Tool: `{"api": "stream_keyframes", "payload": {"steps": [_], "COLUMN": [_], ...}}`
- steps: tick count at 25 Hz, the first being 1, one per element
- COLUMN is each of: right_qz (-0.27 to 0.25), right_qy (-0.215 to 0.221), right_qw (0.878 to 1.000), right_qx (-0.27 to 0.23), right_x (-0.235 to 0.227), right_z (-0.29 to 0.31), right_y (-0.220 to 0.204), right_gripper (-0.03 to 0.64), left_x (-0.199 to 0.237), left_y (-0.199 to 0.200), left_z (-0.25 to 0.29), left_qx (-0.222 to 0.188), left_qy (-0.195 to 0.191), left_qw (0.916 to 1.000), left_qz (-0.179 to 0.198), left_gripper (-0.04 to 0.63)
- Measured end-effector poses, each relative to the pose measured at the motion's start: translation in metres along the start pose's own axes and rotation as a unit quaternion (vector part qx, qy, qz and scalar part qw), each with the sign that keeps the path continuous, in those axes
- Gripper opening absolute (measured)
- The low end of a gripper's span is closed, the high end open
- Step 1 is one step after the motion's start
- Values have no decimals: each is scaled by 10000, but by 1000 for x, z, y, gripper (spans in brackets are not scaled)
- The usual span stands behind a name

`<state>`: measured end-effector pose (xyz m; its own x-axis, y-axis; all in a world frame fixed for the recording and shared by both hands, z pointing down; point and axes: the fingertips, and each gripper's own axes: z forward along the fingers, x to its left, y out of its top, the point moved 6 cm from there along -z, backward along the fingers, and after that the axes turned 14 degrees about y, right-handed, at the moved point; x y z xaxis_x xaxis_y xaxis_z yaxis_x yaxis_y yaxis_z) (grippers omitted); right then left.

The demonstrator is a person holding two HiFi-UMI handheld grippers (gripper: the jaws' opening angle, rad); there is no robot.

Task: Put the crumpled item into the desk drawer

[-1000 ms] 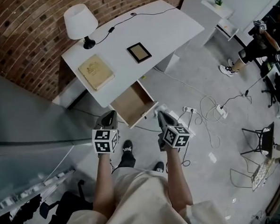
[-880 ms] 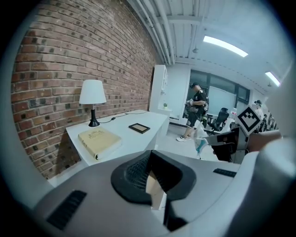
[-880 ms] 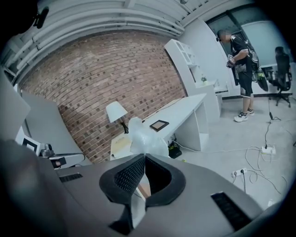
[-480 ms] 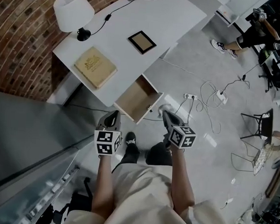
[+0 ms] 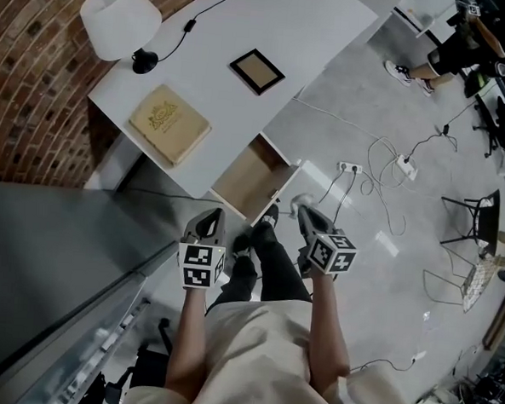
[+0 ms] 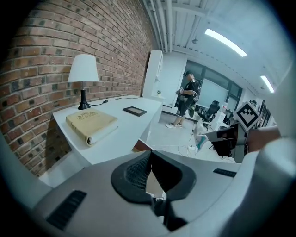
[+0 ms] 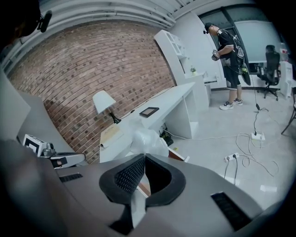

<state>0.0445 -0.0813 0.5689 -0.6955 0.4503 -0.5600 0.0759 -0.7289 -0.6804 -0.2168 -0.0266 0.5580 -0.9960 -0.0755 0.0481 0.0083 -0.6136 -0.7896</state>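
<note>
Head view: the open wooden desk drawer (image 5: 250, 178) of the white table (image 5: 272, 27) has been brought nearer as a step is taken. The crumpled clear plastic wrapper (image 5: 298, 203) is clamped in the right claw (image 5: 304, 214), just short of the drawer, so release is judged close. The left claw (image 5: 208, 226) is held together, empty. A dark-trousered leg (image 5: 273, 251) is seen between the claws, with white floor cables (image 5: 383, 158) lying to the right.
</note>
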Motion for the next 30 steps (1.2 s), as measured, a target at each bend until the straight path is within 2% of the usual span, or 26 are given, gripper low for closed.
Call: {"api": "stream_keyframes", "payload": {"steps": [3, 6, 9, 13, 19, 30], "right_qz": [139, 240, 297, 354, 499, 417], "right_qy": [22, 111, 126, 140, 146, 223], "right_qw": [9999, 9995, 9989, 9980, 9965, 9926], "right_qx": [32, 160, 351, 505, 654, 1118], "right_x": [-4, -7, -16, -28, -51, -88], "right_z": [20, 42, 61, 85, 112, 174], "right_y": [-7, -16, -22, -30, -40, -59], "right_gripper": [32, 32, 32, 32, 32, 32], "left_x": [1, 0, -12, -22, -32, -40], "left_y": [-5, -10, -14, -20, -24, -47], "left_z": [11, 24, 41, 62, 83, 122], "left_qx": [135, 220, 292, 396, 521, 876], "left_qy": [5, 35, -96, -245, -207, -107], "left_qw": [9998, 9997, 9995, 9985, 9981, 9959], "left_qz": [129, 82, 75, 281, 275, 190], "left_gripper": [17, 17, 17, 17, 17, 17]}}
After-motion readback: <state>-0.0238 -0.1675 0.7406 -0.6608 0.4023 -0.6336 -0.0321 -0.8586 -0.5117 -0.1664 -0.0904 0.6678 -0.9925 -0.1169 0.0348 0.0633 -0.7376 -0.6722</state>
